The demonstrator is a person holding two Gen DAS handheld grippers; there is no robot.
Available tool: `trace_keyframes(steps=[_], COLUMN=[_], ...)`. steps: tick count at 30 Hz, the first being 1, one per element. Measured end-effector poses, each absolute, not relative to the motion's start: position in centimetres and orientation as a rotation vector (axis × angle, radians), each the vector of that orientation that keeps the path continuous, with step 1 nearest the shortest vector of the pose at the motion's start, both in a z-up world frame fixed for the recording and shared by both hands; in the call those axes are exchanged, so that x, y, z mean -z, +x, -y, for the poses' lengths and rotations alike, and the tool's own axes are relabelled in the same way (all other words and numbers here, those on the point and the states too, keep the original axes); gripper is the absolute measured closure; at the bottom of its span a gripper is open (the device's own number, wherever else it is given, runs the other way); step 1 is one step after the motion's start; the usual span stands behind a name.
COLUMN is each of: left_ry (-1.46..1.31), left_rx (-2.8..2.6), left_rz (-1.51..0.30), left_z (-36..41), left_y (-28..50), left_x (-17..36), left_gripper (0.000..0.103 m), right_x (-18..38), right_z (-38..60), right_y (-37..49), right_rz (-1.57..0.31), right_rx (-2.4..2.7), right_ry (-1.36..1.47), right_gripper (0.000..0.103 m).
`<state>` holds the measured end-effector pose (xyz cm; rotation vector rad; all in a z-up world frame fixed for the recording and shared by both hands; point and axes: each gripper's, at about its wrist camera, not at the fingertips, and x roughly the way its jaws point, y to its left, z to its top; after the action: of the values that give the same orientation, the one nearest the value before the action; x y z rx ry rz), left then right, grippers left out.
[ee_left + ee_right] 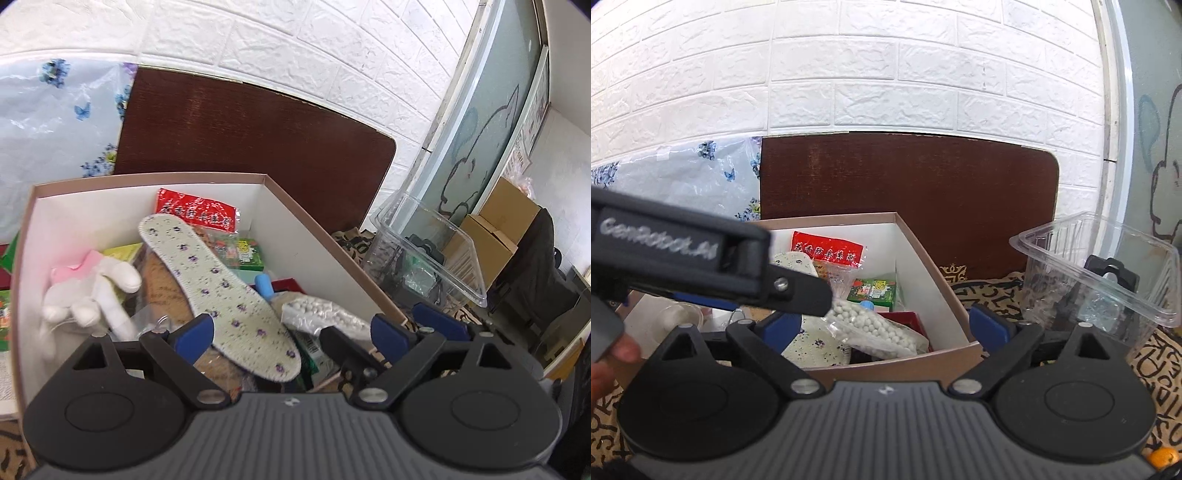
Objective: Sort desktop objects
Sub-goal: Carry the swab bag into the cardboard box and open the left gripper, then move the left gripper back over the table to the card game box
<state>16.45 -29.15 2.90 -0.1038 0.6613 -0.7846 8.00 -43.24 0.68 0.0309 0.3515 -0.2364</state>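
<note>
Left wrist view: left gripper point(293, 328) w/ blue-padded fingers spread wide, nothing pinched, hanging over the cardboard box point(325, 251) (white inside, brown rim). In the box: long fabric insole point(218, 291) w/ purple flower print, lying diagonally; soft white plush toy point(92, 295) by the left wall; glossy red packet point(195, 210) at the back; clear bag of small white beads point(325, 314), bumpy. Right wrist view: right gripper point(886, 325) fingers also wide apart, empty, near the box's front corner. Ribbed clear plastic tub point(1100, 273) sits right of the box on patterned cloth point(1160, 373).
</note>
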Motion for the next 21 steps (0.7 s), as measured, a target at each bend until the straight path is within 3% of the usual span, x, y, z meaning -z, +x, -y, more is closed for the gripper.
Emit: trace_keyframes(steps=[21], left_ry=[-0.051], left_rx=[0.635], left_rz=[-0.609], left_z=[21.8], left_y=[9.2], left_x=[-4.4], left_gripper=[0.006], right_x=[-2.2], right_z=[36.6], right_y=[3.6], right_rz=[-0.369], right_rx=[0.138], right_ry=[0.042], right_gripper=[0.007])
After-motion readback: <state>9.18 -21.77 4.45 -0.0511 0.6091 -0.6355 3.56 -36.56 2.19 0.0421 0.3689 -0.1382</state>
